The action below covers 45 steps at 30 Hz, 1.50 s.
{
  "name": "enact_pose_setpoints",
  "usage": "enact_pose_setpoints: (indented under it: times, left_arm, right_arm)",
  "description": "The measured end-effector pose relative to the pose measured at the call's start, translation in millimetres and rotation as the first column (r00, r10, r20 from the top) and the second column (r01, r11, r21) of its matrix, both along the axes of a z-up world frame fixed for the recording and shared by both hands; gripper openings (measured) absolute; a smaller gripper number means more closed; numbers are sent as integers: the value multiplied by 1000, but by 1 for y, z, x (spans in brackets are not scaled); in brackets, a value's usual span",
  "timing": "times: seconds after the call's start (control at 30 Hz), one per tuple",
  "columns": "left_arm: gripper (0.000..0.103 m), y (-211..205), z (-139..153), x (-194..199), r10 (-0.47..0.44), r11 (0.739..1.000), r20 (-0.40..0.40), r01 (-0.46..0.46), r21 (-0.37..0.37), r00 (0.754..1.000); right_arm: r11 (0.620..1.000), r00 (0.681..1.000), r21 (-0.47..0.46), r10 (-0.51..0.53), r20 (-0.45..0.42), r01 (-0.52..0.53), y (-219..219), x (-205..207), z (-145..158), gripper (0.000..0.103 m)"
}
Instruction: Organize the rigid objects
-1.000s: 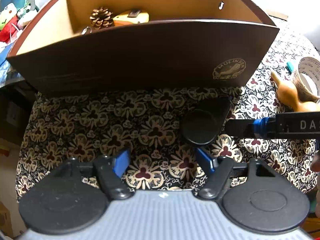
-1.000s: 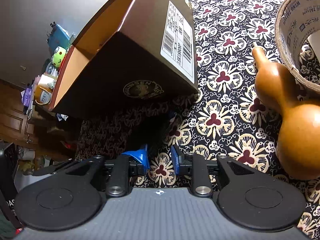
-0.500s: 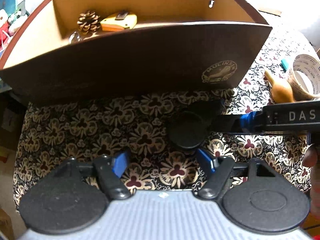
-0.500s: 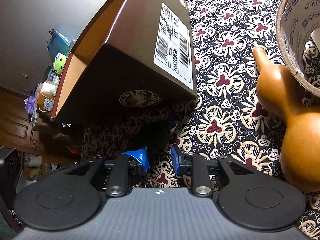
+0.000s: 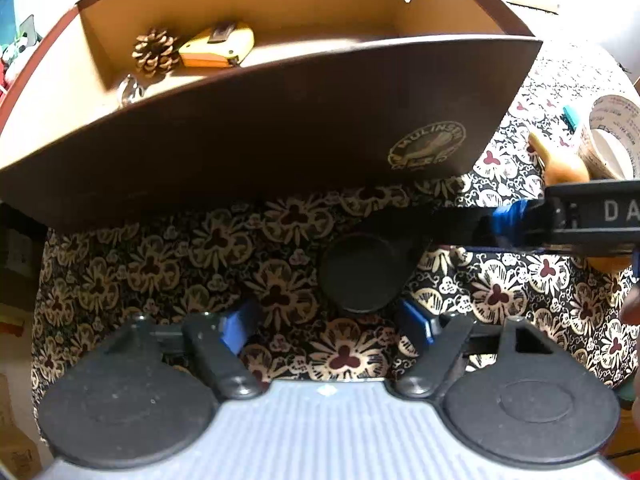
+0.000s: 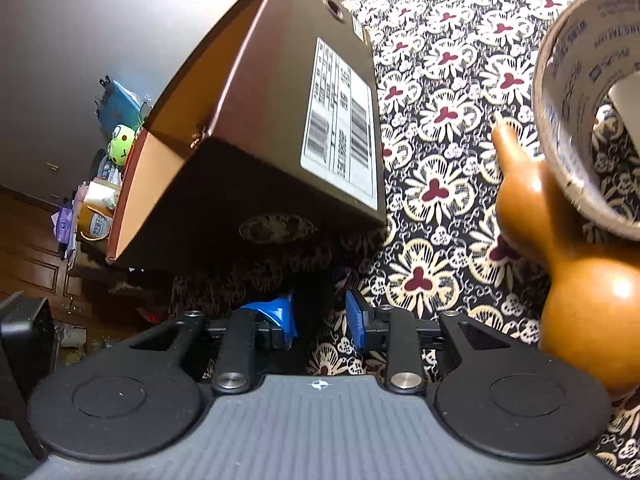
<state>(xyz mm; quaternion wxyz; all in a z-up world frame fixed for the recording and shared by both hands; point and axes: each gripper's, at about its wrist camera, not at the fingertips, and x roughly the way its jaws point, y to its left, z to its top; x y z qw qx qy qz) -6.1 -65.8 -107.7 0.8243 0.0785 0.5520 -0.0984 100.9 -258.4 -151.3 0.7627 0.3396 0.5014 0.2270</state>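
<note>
1. the brown shoebox stands open-topped on the flower-patterned desk, likely as the collecting bin: a pine cone and a yellow tape measure already lie inside.
2. the wooden gourd and the tape roll remain out on the desk, touching or overlapping each other.
3. the right tool is empty with a narrow gap between its pads; the gourd sits just beside it, to its right.
4. the left tool is spread wide and empty, facing the shoebox, well apart from the gourd.

Two low views, shared box
</note>
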Motion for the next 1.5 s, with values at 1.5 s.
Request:
enact_pose_setpoints:
  times: [1.5]
  left_arm:
    - [44, 30, 9, -17, 9, 966, 36, 0, -260, 999]
  right_arm:
    - [994, 993, 72, 90, -70, -85, 33, 12, -3, 14]
